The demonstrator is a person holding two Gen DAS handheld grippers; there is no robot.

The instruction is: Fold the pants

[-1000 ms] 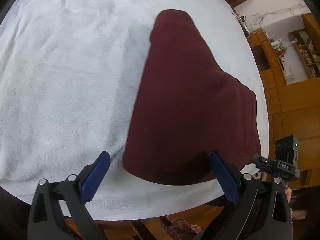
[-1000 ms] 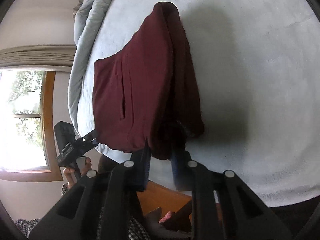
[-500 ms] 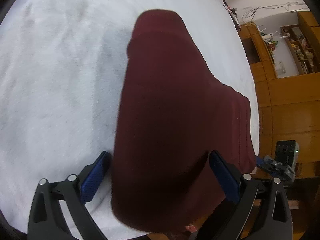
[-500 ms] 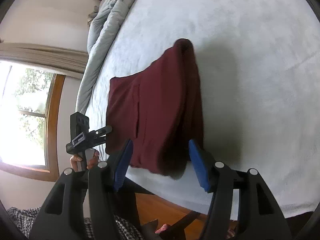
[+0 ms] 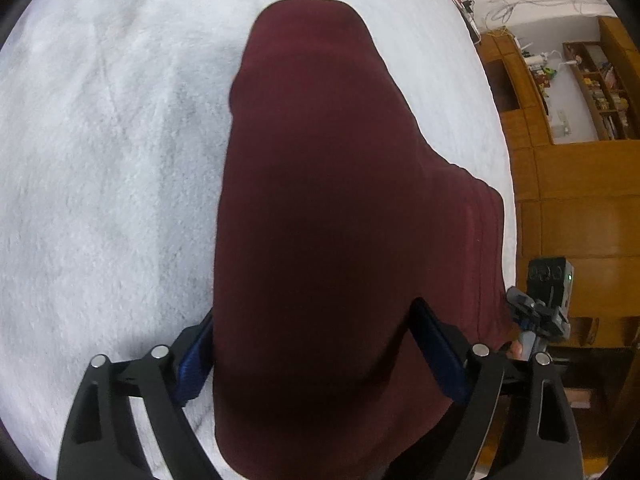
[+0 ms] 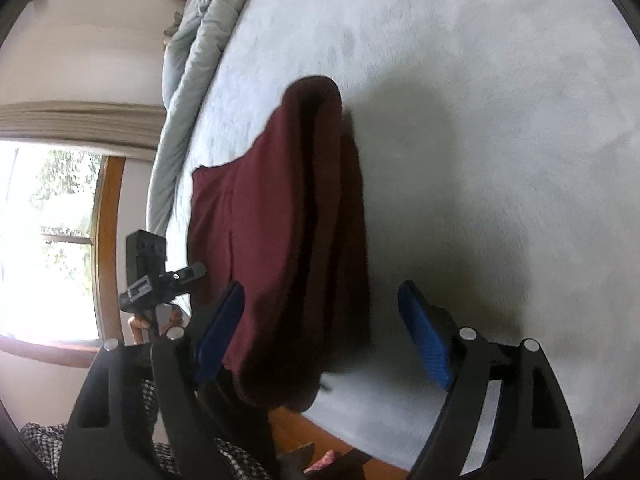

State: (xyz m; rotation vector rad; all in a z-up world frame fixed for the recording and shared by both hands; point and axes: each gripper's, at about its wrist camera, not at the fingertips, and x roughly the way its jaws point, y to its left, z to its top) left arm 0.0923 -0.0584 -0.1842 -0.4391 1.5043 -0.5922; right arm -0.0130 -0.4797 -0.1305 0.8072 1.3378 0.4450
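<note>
At the bed's [image 6: 500,140] near edge, we find both grippers, left [image 5: 320,364] closing and right [image 6: 320,332] opening, gaping unclamped around the pants [image 5: 332,200]; overhanging cloth could slide off.

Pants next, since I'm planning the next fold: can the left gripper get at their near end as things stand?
Probably yes. The left gripper, open, already straddles the near end of the maroon pants on the white blanket; nothing lies between.
</note>
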